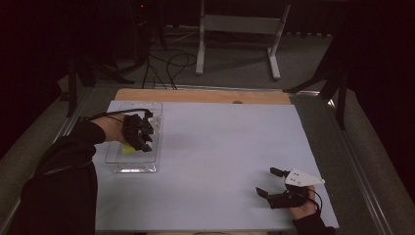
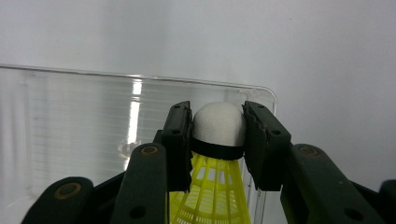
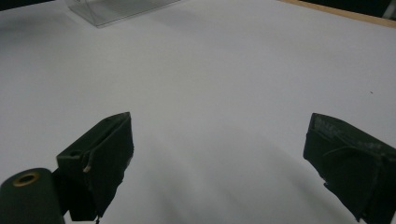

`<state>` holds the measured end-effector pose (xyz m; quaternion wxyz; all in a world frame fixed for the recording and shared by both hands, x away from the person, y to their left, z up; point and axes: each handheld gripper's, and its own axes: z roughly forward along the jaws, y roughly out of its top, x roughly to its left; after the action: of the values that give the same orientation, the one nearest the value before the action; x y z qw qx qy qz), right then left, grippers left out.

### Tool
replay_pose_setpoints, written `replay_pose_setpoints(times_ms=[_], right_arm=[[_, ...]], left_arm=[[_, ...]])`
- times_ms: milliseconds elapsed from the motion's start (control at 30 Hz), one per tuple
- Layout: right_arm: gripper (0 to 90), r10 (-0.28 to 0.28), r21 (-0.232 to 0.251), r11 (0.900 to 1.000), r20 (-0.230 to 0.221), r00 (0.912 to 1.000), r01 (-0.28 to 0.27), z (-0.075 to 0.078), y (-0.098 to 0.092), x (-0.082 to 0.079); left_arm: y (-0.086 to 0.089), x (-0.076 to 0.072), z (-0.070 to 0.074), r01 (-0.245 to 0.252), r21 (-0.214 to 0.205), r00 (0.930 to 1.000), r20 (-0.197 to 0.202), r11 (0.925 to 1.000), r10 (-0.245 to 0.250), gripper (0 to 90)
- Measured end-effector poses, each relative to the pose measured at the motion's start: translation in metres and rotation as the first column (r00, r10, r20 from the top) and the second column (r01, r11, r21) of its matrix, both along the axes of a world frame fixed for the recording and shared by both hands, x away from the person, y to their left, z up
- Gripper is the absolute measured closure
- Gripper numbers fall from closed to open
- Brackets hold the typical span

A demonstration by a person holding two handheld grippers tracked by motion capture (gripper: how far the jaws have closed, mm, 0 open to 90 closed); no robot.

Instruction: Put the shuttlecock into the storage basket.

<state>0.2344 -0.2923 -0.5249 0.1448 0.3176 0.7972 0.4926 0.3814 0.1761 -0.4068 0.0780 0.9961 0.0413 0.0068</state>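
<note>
High view: the left tongs [image 1: 142, 138] cover most of the yellow shuttlecock [image 1: 128, 149] over the clear tray [image 1: 139, 169]. Left gripper view: the shuttlecock's [image 2: 218, 135] skirt is cut off by the bottom edge. Right gripper view: the tray [image 3: 116, 11] is cropped at the top edge.

tray [image 2: 93, 116]: clear glossy plastic | shuttlecock [image 2: 218, 126]: matt foam cap, yellow plastic skirt
</note>
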Motion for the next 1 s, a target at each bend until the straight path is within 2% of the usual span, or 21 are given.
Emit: replay_pose_setpoints(times_ms=[133,200,400,1000], right_arm=[[8.5,0.003,0.0,1.0,-0.002,1.0,-0.003,0.0,0.0,0.0],[8.5,0.004,-0.002,1.0,-0.003,1.0,-0.004,-0.001,0.0,0.001],[8.5,0.005,-0.002,1.0,-0.003,1.0,-0.005,-0.001,0.0,0.001],[8.5,0.005,-0.001,1.0,-0.006,1.0,-0.005,-0.001,0.0,0.001]], left_arm=[[0.001,0.002,-0.006,0.003,-0.004,1.0,0.003,1.0,-0.003,64.7],[0.002,0.003,-0.008,-0.007,-0.019,1.0,0.002,0.9998,0.007,64.7],[0.003,0.005,-0.018,-0.013,-0.014,0.9999,-0.003,0.9998,0.012,64.7],[0.002,0.012,-0.042,-0.051,-0.015,0.9975,-0.051,0.9986,0.05,64.4]])
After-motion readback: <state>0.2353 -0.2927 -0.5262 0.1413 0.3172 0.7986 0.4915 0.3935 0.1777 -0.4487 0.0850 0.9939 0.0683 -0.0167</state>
